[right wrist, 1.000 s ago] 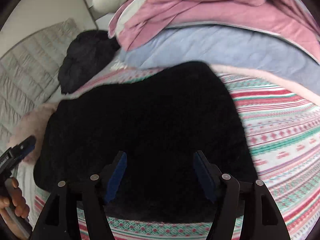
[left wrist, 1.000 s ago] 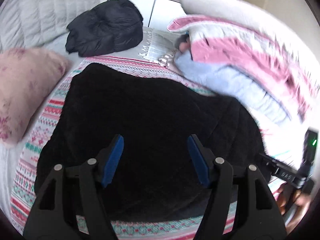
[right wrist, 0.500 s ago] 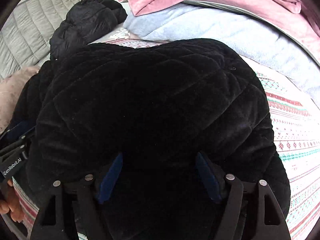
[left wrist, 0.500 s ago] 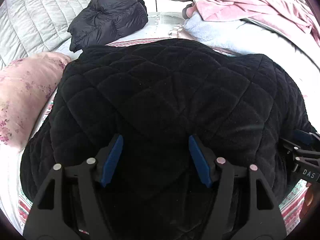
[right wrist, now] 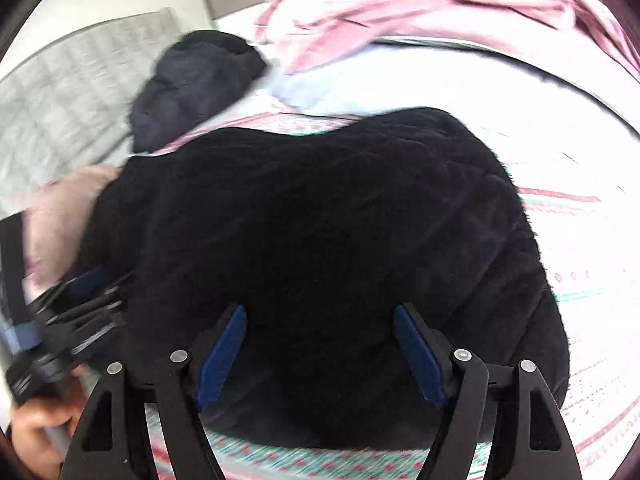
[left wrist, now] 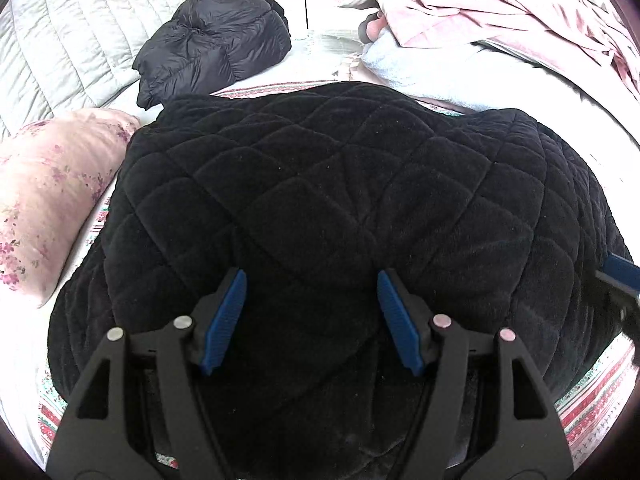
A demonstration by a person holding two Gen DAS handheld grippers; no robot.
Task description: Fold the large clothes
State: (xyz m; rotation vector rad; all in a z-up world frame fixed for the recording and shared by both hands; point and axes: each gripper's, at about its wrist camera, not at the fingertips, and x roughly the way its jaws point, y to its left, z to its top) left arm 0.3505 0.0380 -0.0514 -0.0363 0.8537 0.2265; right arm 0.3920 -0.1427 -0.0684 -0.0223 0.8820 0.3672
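Observation:
A large black quilted velvet jacket [left wrist: 340, 200] lies folded in a thick bundle on the patterned bedspread [left wrist: 592, 400]. It also fills the right wrist view [right wrist: 320, 240]. My left gripper [left wrist: 312, 316] is open, its blue pads [left wrist: 224, 320] just above the near part of the jacket. My right gripper [right wrist: 320, 352] is open over the jacket's near edge and holds nothing. The left gripper shows blurred at the left edge of the right wrist view [right wrist: 72, 304].
A black puffer jacket [left wrist: 212, 44] lies bunched at the back by the grey quilted headboard [left wrist: 68, 40]. A pink floral pillow [left wrist: 44, 192] lies at the left. Pink and pale blue blankets [left wrist: 480, 20] are piled at the back right.
Both grippers came in low over the jacket. In the last half second the left gripper stayed close, while the right gripper pulled back and up, its view blurred.

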